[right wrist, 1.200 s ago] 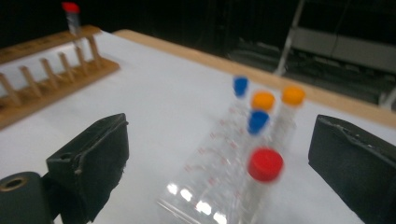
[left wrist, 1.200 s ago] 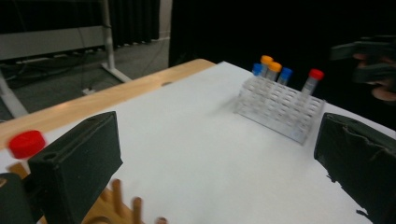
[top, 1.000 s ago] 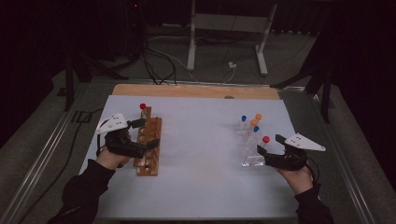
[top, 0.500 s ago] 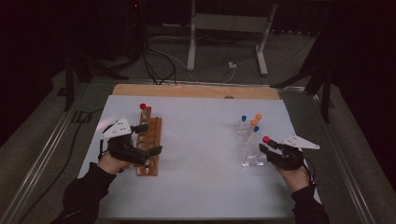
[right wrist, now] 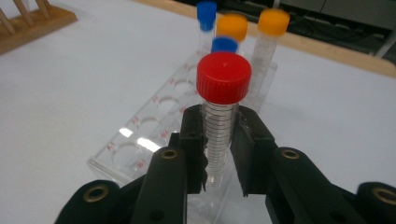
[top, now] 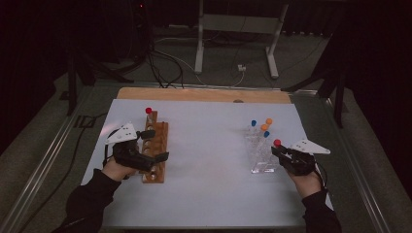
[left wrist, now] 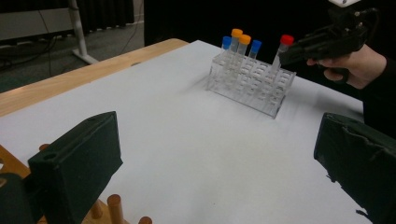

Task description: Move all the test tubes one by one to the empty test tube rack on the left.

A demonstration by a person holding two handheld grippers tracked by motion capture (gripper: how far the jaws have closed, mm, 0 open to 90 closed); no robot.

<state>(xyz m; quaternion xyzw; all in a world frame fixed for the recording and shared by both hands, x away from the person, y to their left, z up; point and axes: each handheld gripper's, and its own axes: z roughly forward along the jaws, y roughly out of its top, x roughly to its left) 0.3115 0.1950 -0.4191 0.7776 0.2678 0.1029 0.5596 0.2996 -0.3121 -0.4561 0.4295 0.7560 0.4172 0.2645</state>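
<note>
A clear plastic rack [top: 259, 162] stands on the white table at the right, with blue- and orange-capped tubes [top: 265, 127] at its far end. A red-capped tube [right wrist: 223, 93] stands upright in a near hole. My right gripper [right wrist: 219, 135] is shut on it just under the cap, and its jaws have just been closing around it. The same grip appears in the high view [top: 278, 151] and the left gripper view [left wrist: 289, 52]. My left gripper [top: 154, 144] hangs open over the wooden rack [top: 160, 136], with nothing between its jaws [left wrist: 215, 154].
A second red-capped tube [top: 148, 112] stands at the far end of the wooden rack. A wooden strip [top: 204, 94] runs along the table's far edge. Behind it are a desk frame [top: 235, 29] and cables [top: 165, 68] on the floor.
The right gripper's jaws closed onto the red-capped tube in the clear rack. The left gripper's jaws look wider apart than a second ago. Neither hand has shifted.
</note>
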